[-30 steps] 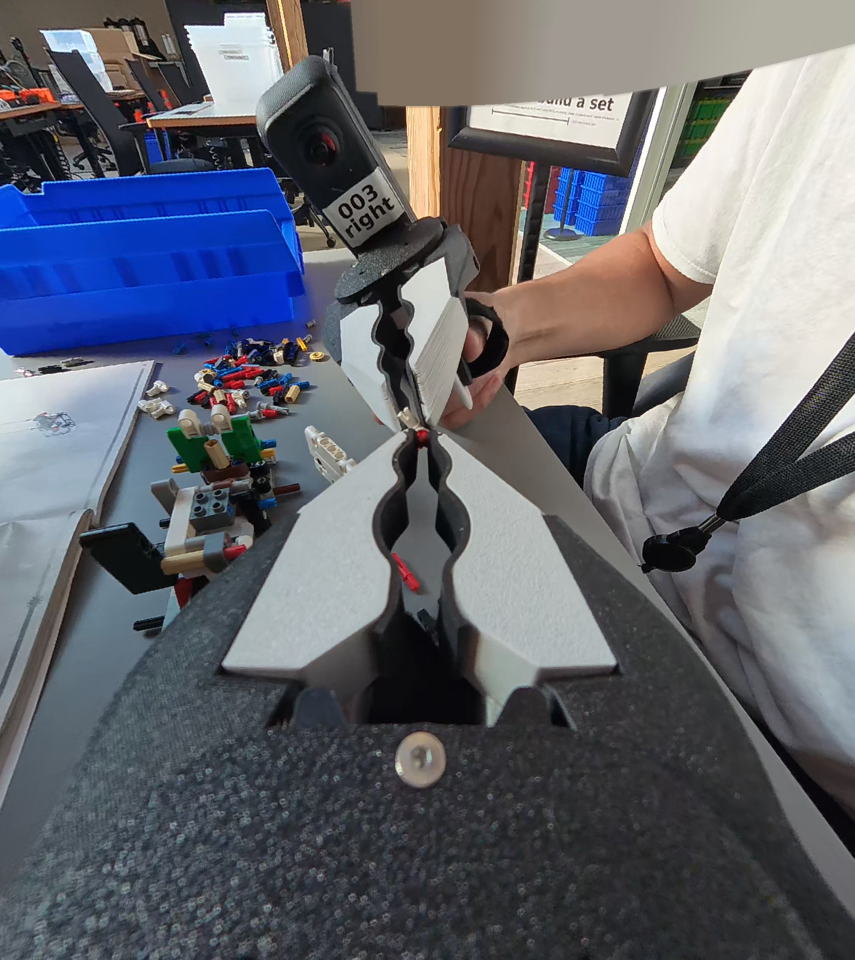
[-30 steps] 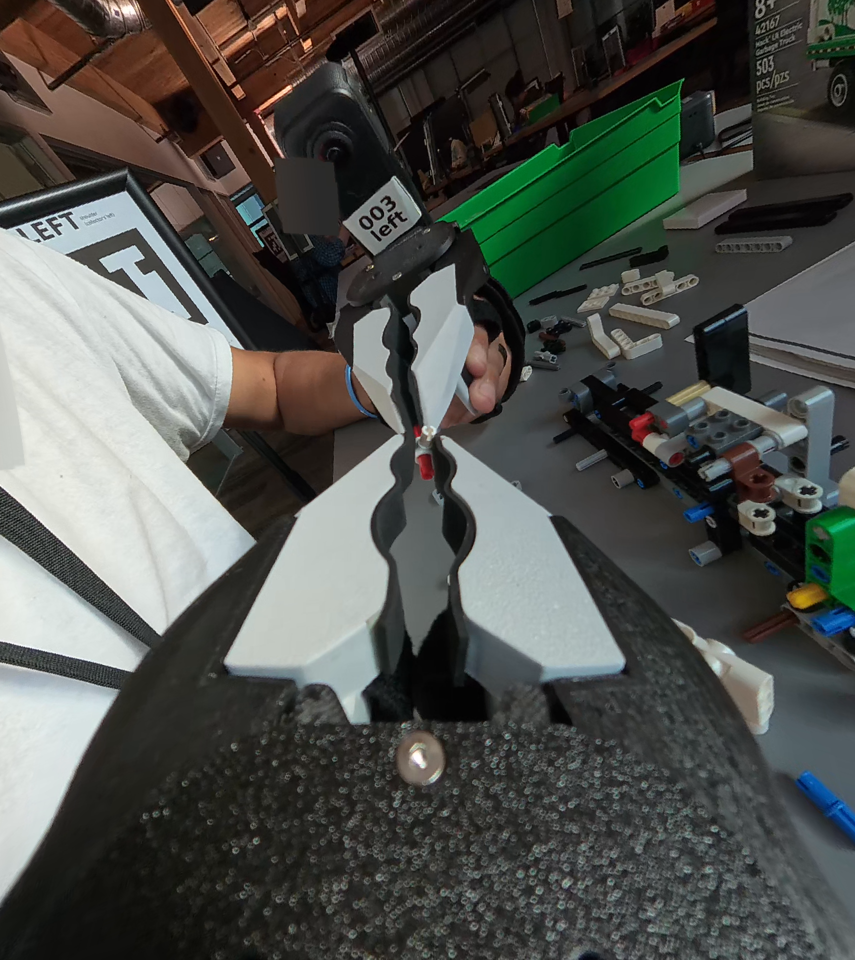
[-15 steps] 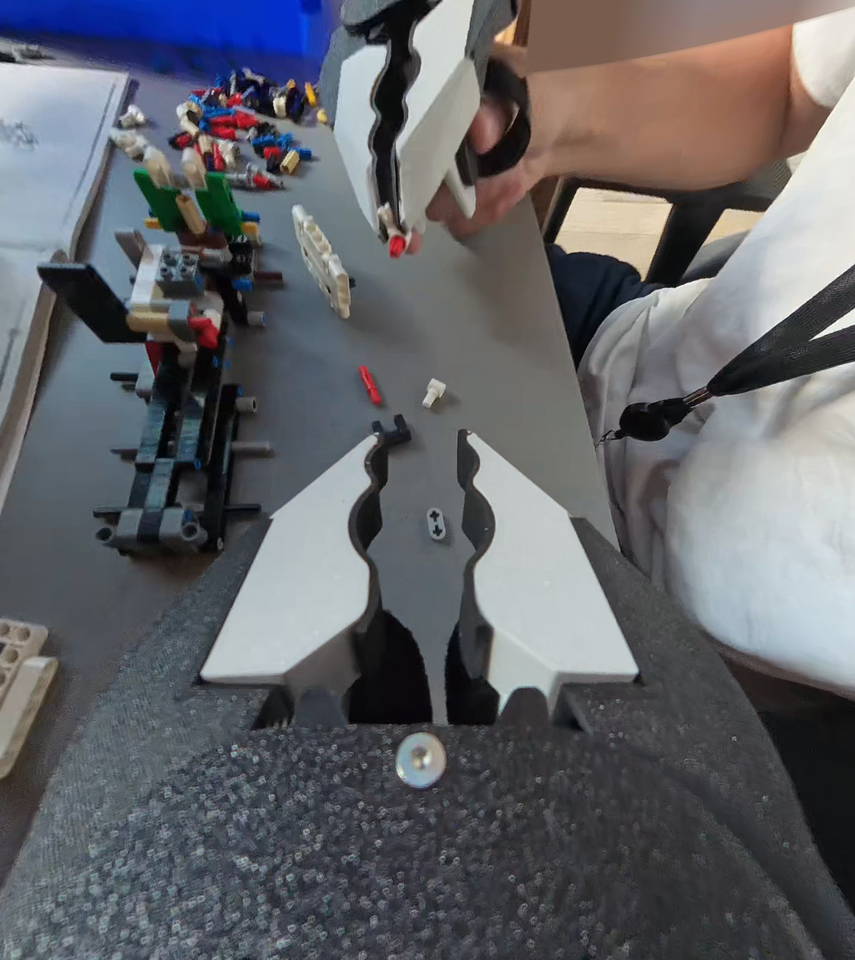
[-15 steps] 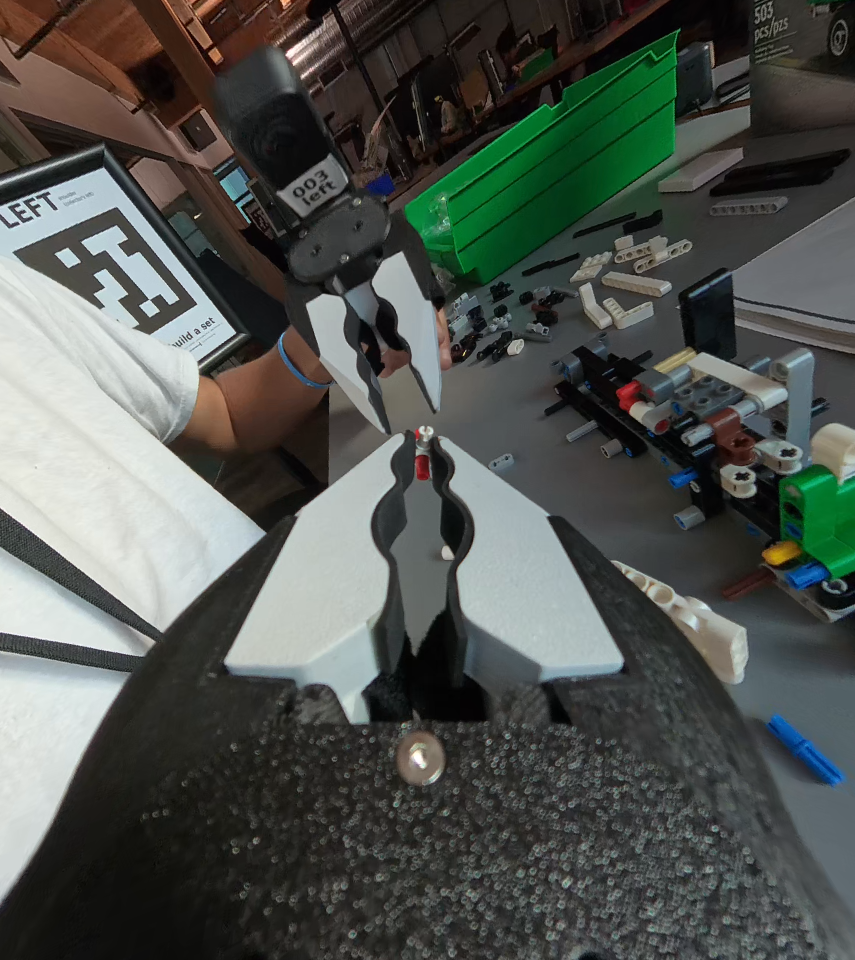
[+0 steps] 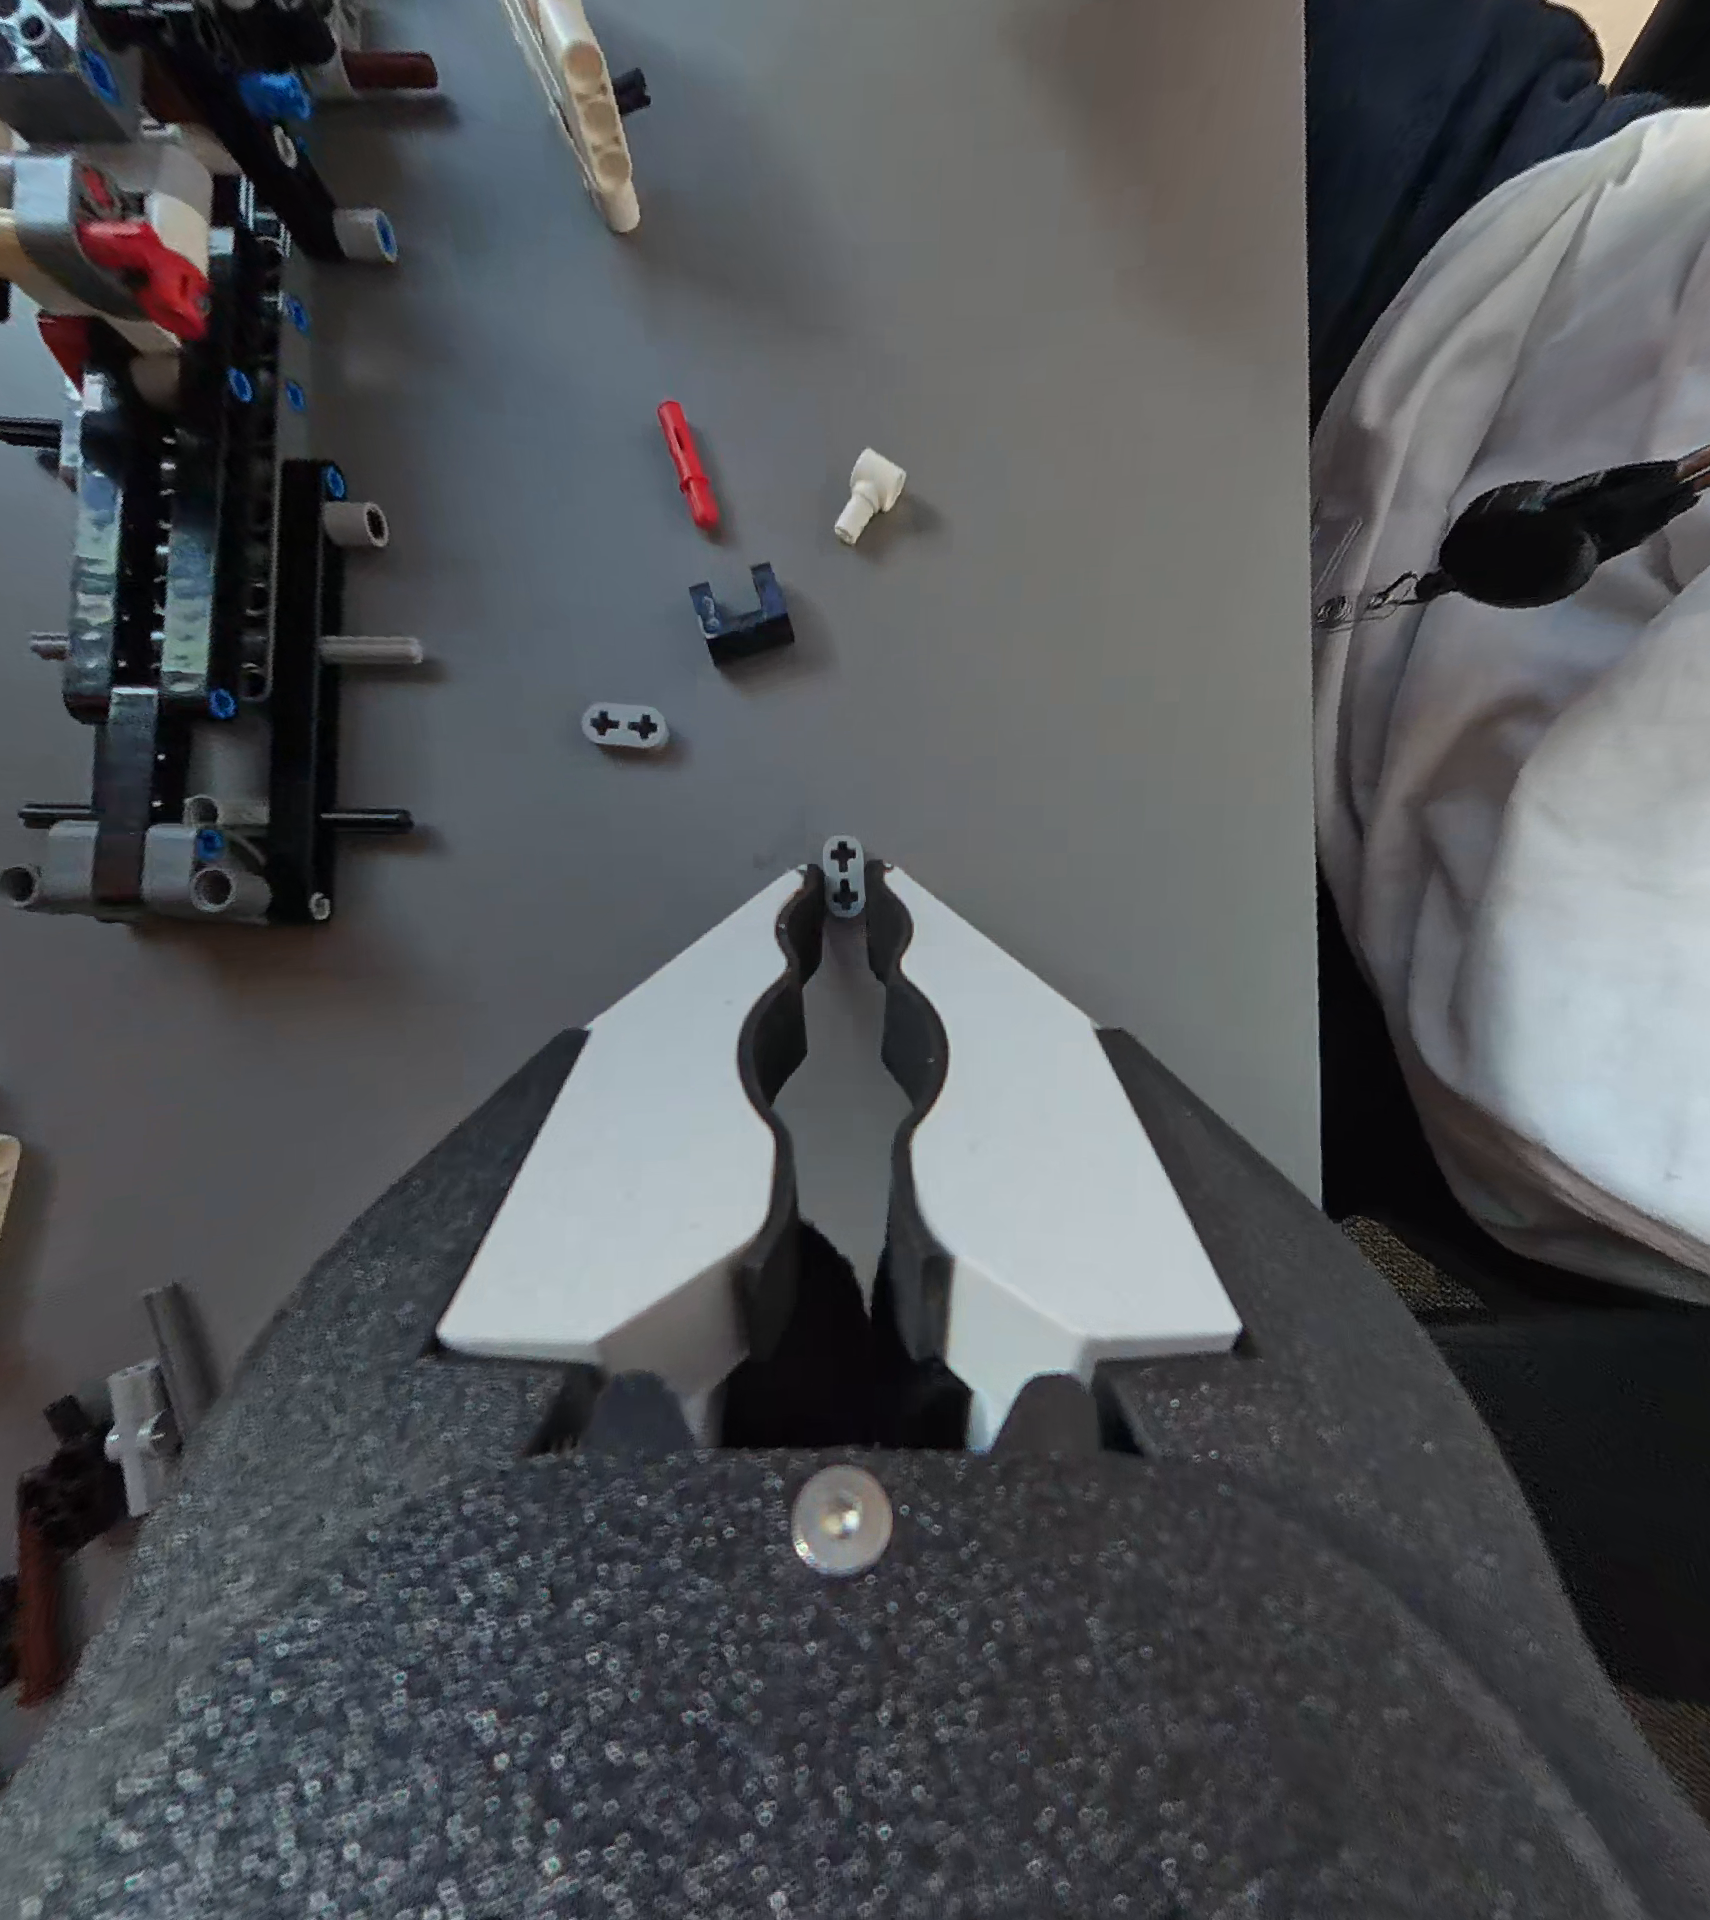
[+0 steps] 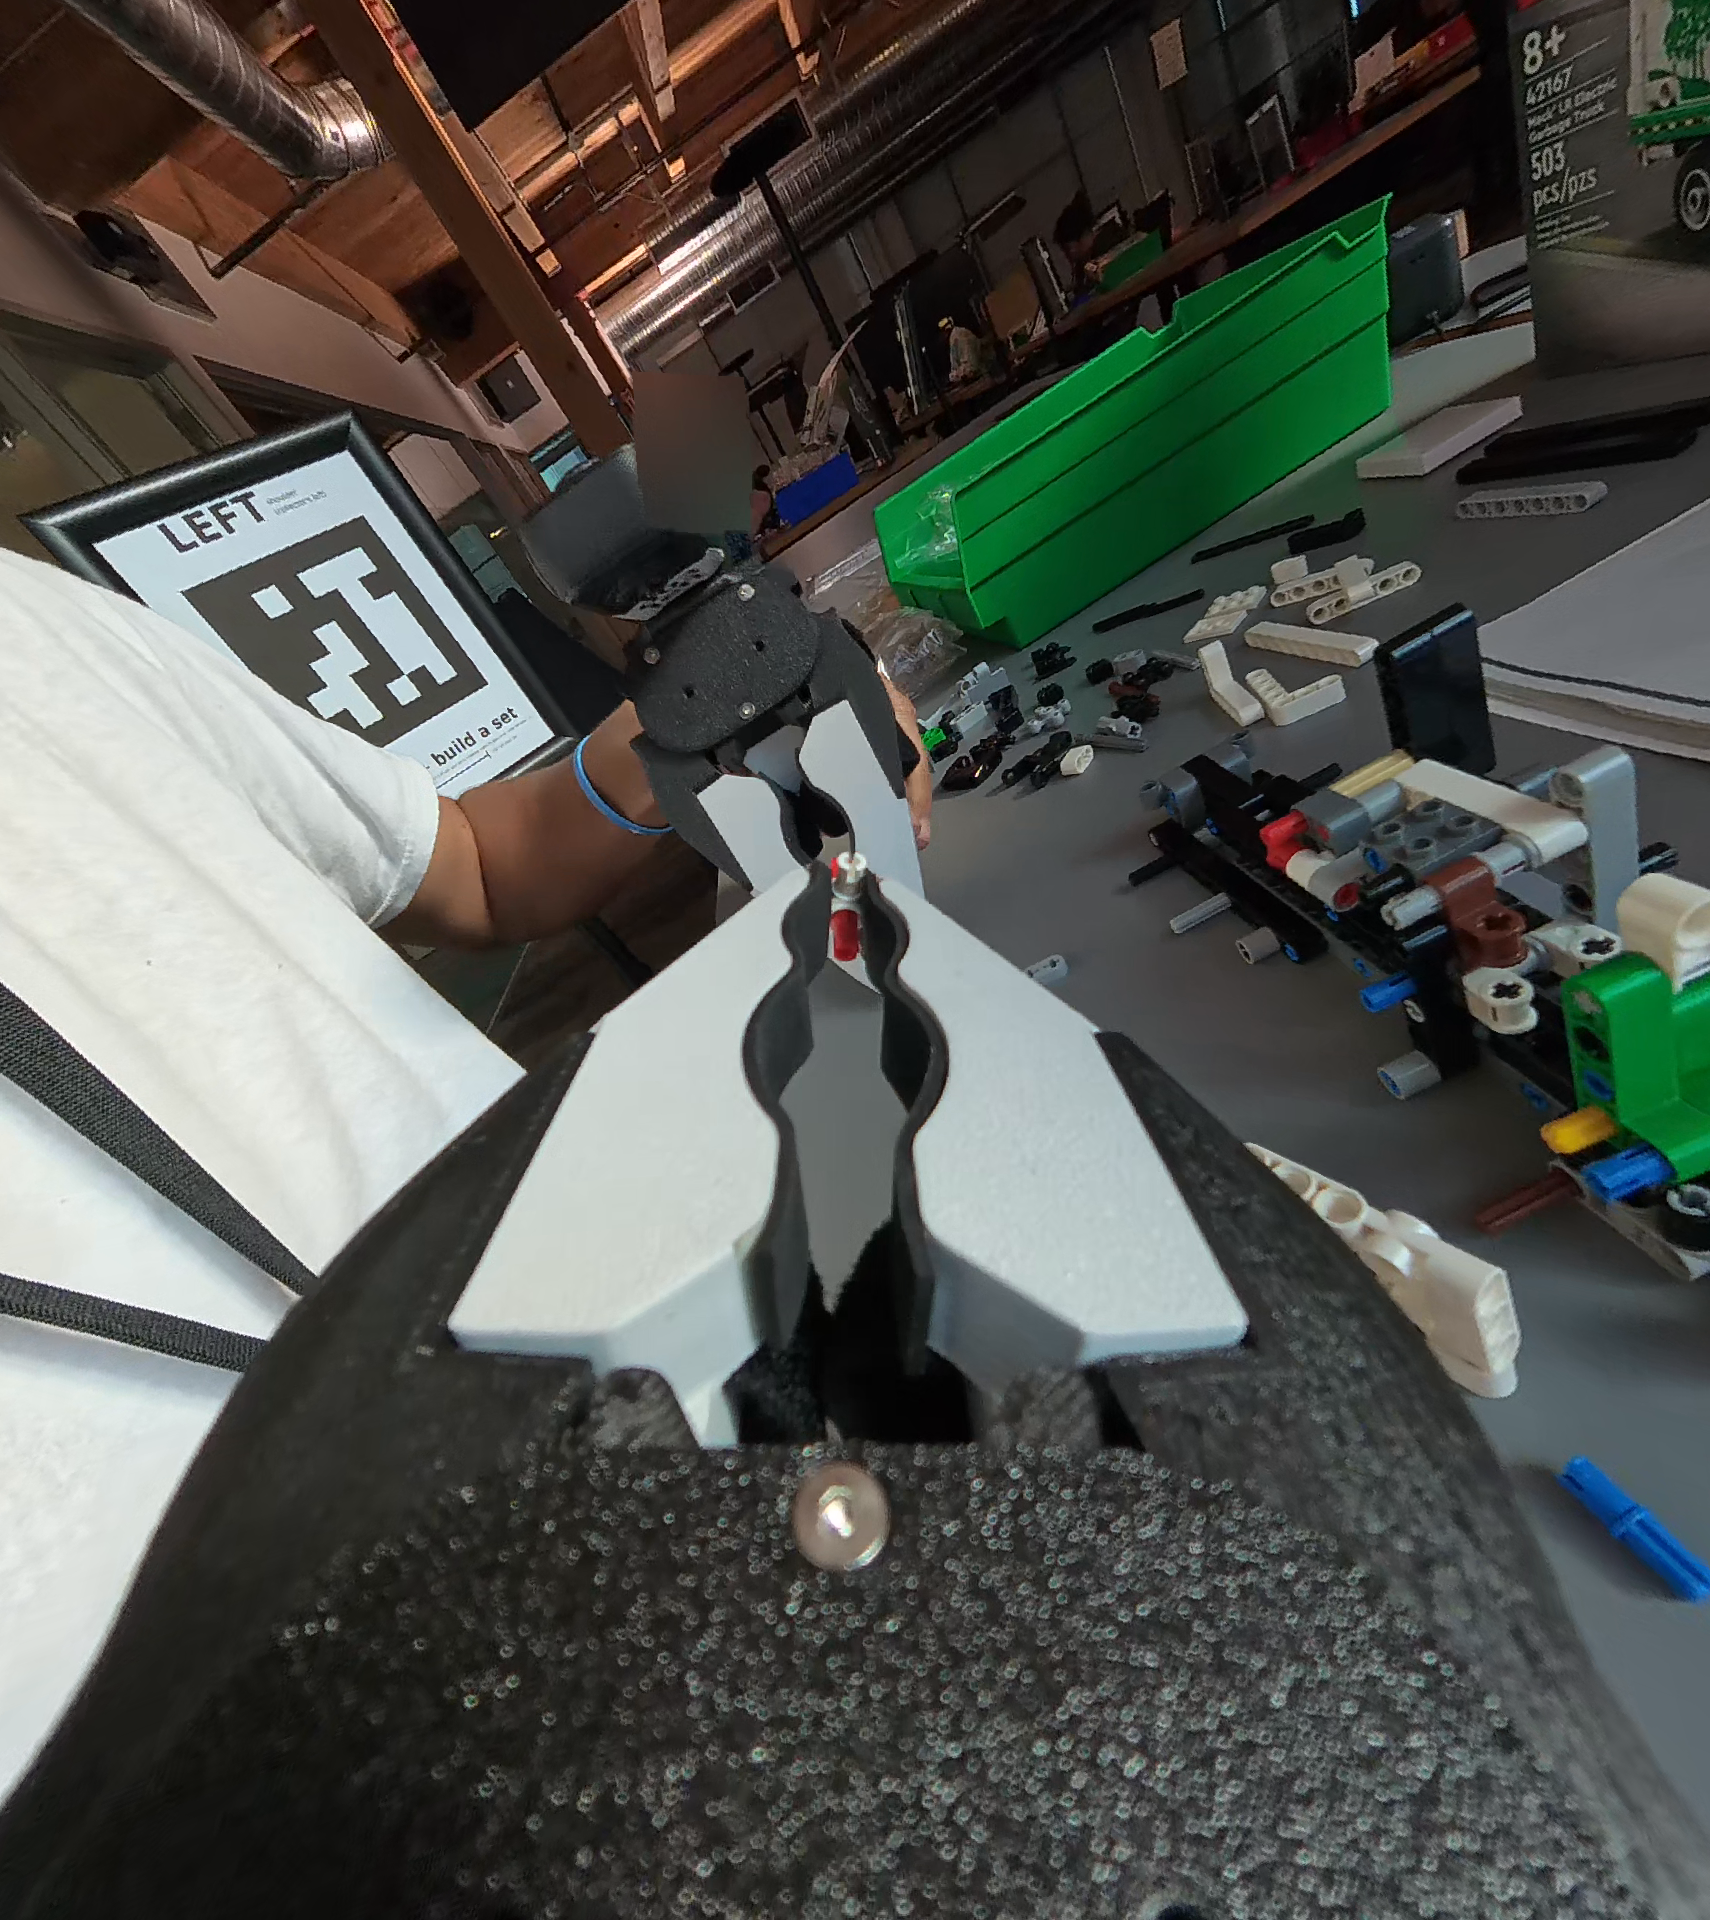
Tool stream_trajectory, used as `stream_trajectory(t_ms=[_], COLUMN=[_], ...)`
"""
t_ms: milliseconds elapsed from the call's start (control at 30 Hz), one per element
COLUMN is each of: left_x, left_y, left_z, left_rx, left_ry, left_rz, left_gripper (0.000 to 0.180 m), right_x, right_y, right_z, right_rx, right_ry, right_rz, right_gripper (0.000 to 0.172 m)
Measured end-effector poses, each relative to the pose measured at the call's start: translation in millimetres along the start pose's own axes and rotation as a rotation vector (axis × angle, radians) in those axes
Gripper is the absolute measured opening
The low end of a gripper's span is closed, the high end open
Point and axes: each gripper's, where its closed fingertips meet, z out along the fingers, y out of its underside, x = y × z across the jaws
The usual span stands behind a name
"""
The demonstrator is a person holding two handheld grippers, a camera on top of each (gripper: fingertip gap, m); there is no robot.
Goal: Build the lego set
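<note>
The setting is identified as a large open workshop. Exposed wooden beams [image 6: 477, 208] and metal ducts [image 6: 238, 94] are seen overhead, and rows of further workbenches [image 6: 1194, 260] are visible in the background. A grey table [image 5: 1038, 416] is covered with loose plastic building-toy parts [image 6: 1038, 717] and a partly assembled model [image 6: 1453, 862]. A green storage bin [image 6: 1173, 457] and a framed marker sign [image 6: 311, 613] are also present.

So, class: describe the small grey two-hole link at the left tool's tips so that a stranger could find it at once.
Start at the long black chassis on the grey table, then move toward the table edge near the white shirt. The link stands between the left tool's fingertips, holes stacked; its twin lies flat, holes side by side.
</note>
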Motion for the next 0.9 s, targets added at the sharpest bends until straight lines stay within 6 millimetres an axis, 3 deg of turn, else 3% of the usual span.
stream_trajectory(t_ms=[200,300,367,500,600,700,900], left_x=[2,-9,-18,-43,-63,-67,-40], left_y=[-5,-12,-31,-84,-105,-107,-95], left_z=[4,4,-3,-41,-60,-60,-59], left_rx=[0.010,0.046,0.164,0.521,0.702,0.780,0.828], left_ry=[-0.018,-0.067,-0.063,0.065,0.225,0.358,0.529], left_rz=[0.055,0.102,0.090,-0.029,-0.149,-0.228,-0.322], left_gripper=[0.005,0.005,0.005,0.005,0.005,0.005,0.005], right_x=[1,0,0,5,16,24,9], right_y=[-1,-1,-1,-13,-27,-30,-17], right_z=[-1,0,2,7,15,24,37], right_rx=[0.006,0.006,0.012,0.058,0.073,0.070,0.130], right_ry=[0.000,0.001,-0.002,0.025,0.105,0.175,0.192], right_rz=[0.006,0.003,0.012,0.001,-0.082,-0.151,-0.074], right_gripper=[0.004,0.004,0.004,0.004,0.004,0.003,0.003])
